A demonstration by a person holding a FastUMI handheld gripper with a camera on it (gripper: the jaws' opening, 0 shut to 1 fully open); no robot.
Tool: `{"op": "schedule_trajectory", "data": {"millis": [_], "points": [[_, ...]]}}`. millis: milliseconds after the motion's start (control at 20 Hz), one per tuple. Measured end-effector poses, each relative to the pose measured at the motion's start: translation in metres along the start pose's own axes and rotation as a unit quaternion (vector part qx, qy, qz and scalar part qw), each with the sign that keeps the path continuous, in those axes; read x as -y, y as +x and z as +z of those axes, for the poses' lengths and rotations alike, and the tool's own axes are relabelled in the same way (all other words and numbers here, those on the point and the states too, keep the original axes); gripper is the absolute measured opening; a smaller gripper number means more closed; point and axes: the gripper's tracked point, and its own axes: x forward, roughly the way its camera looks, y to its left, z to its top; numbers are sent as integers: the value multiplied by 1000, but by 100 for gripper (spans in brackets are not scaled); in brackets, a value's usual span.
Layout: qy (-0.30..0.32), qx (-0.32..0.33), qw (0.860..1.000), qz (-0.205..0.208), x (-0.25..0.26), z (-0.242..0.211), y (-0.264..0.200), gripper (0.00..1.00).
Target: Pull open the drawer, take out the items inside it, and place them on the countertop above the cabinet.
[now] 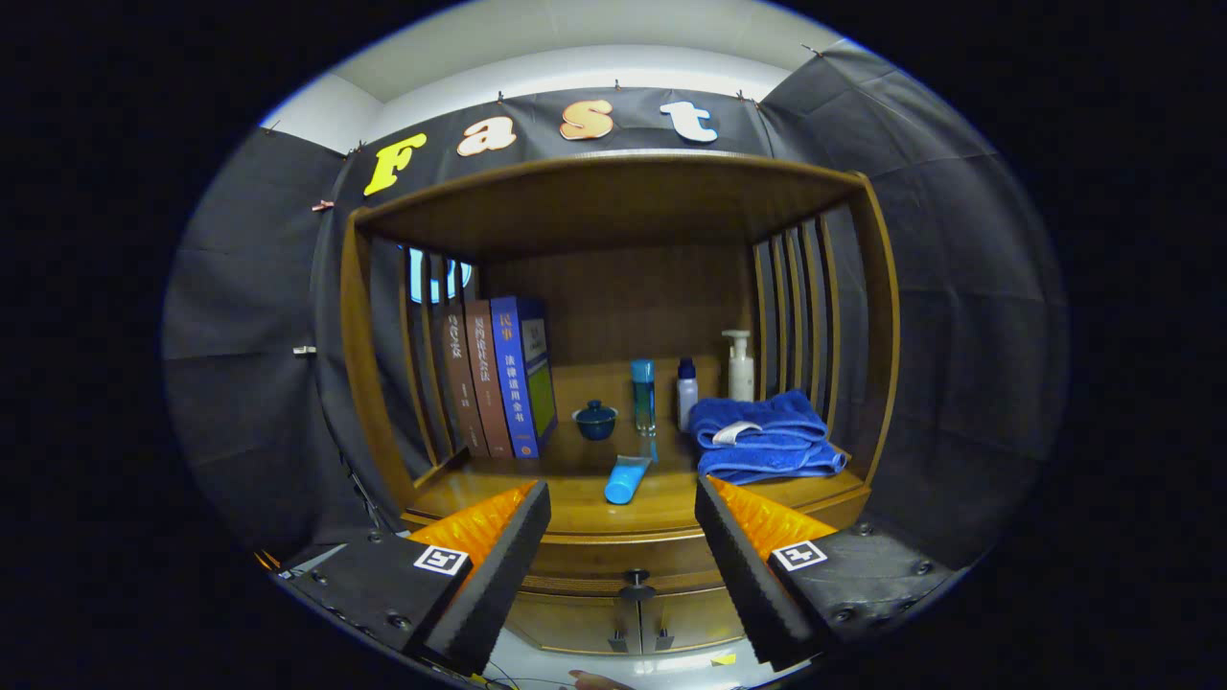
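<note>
A wooden cabinet stands ahead, its countertop [575, 503] under an open shelf frame. The drawer [613, 559] below the countertop's front edge is closed, with a small dark knob [636, 578] in its middle. My gripper [623, 508] is open, fingers spread wide apart with nothing between them, held a little before the cabinet front; the knob lies between and just below the fingertips. A light blue tube [626, 479] lies on the countertop just beyond the fingers. The drawer's contents are hidden.
On the countertop stand several books [498, 379] at the left, a small blue lidded cup [595, 420], a blue bottle [643, 395], a small white bottle [686, 393], a pump bottle [739, 364] and a folded blue towel [762, 436]. Two cabinet doors [613, 623] sit under the drawer.
</note>
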Motion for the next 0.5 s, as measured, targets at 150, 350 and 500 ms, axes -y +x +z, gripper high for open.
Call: {"op": "schedule_trajectory", "data": {"millis": [150, 350, 500], "points": [[15, 15, 1000, 8, -5, 27, -28, 99], [1, 12, 1000, 5, -6, 43, -51, 99], [7, 20, 1000, 9, -9, 56, -66, 99]]}}
